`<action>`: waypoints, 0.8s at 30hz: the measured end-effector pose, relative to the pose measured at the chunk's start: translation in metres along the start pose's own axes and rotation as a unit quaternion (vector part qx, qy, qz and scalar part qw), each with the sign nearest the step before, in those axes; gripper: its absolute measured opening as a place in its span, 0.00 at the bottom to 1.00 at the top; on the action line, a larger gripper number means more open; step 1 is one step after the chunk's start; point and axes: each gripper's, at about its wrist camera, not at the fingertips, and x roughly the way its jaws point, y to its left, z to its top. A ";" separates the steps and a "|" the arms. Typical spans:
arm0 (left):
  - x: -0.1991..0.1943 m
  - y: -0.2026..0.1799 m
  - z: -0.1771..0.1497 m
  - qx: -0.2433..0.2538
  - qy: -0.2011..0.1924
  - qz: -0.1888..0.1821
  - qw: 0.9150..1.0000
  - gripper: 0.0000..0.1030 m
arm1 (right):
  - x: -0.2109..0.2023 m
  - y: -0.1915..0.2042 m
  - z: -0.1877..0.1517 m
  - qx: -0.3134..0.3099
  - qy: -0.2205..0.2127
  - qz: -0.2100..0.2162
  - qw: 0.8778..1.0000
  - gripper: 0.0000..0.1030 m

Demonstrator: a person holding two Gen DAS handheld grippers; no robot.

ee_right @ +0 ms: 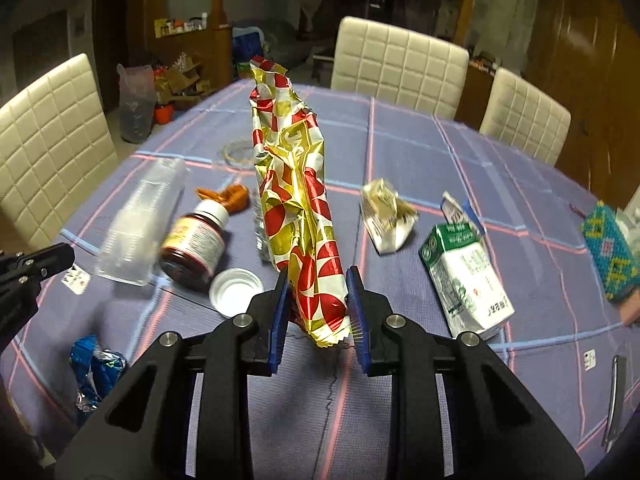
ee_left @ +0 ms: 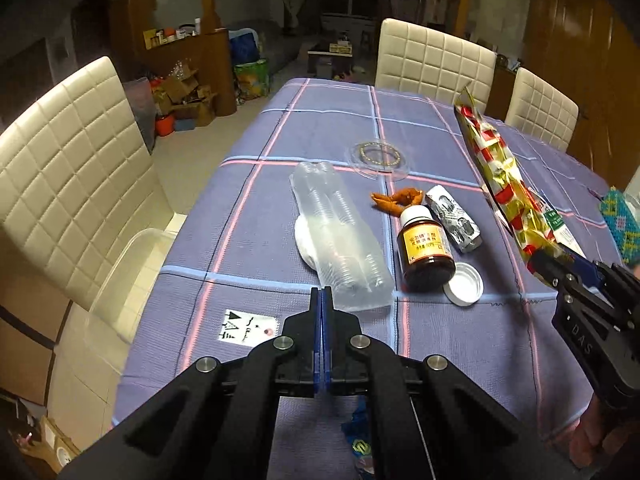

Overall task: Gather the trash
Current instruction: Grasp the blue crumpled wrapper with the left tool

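Trash mostly remaining on the purple checked tablecloth [ee_right: 420, 152].
Right gripper [ee_right: 316, 308] is clamping the red-and-gold foil wrapper [ee_right: 296, 200] aloft; left gripper [ee_left: 321, 304] is clenched empty; brown glass bottle [ee_left: 424, 252], white carton [ee_right: 464, 280] awaiting pickup.

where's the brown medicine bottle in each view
Left wrist: brown bottle lies right of centre, just right of the sleeve of clear cups.
Right wrist: brown bottle lies left of centre, again right of the cups.
Shared landmark: the loose white cap by its base.
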 end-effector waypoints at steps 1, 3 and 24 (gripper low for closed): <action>0.001 -0.002 -0.001 0.009 0.010 -0.015 1.000 0.01 | -0.002 0.001 0.001 0.000 -0.002 0.001 1.000 0.28; 0.003 -0.006 -0.008 0.024 0.035 -0.041 0.998 0.02 | -0.005 0.001 0.001 0.001 -0.004 0.002 1.000 0.28; -0.004 -0.037 -0.035 0.053 -0.033 -0.081 0.995 0.02 | -0.035 -0.012 -0.026 0.009 -0.013 0.005 1.000 0.28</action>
